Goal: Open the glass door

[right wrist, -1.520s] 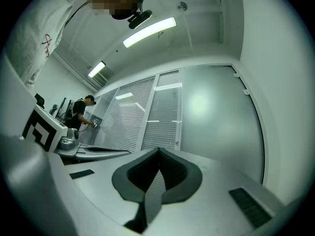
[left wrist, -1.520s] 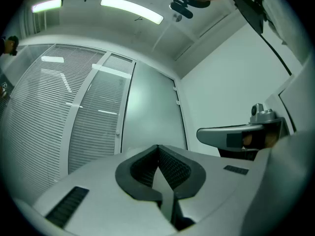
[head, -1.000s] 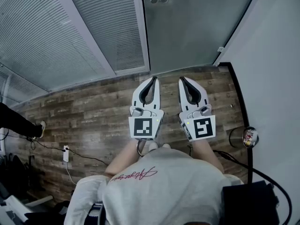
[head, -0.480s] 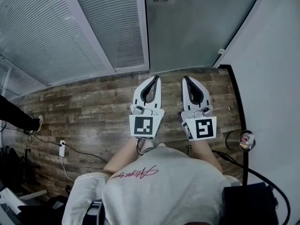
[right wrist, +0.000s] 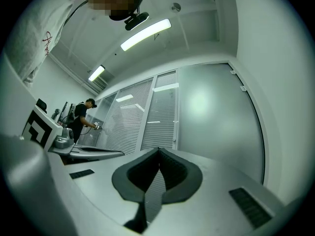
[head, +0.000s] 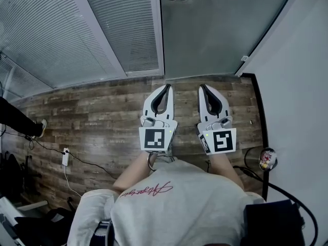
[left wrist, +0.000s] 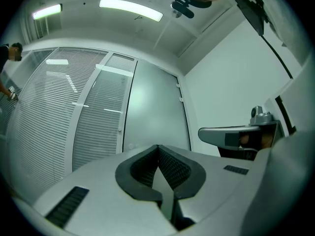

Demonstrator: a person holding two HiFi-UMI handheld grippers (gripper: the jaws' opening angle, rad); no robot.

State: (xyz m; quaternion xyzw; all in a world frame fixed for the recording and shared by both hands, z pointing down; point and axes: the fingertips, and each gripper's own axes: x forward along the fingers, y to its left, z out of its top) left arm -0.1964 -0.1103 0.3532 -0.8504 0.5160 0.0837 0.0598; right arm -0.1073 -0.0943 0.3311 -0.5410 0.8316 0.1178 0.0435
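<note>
Over open wood floor [head: 92, 122], short of glass door [head: 215, 35], left gripper [head: 167, 86], right gripper [head: 202, 86]: fingers [left wrist: 173, 170] together, empty.

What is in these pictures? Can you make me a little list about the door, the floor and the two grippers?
Door: frosted glass door, looks closed, ahead
Left hand: left gripper, jaws together, holding nothing
Right hand: right gripper, jaws together, holding nothing
Contact: neither gripper touches the door
Ground: wooden floor
Left of door: blinds
</note>
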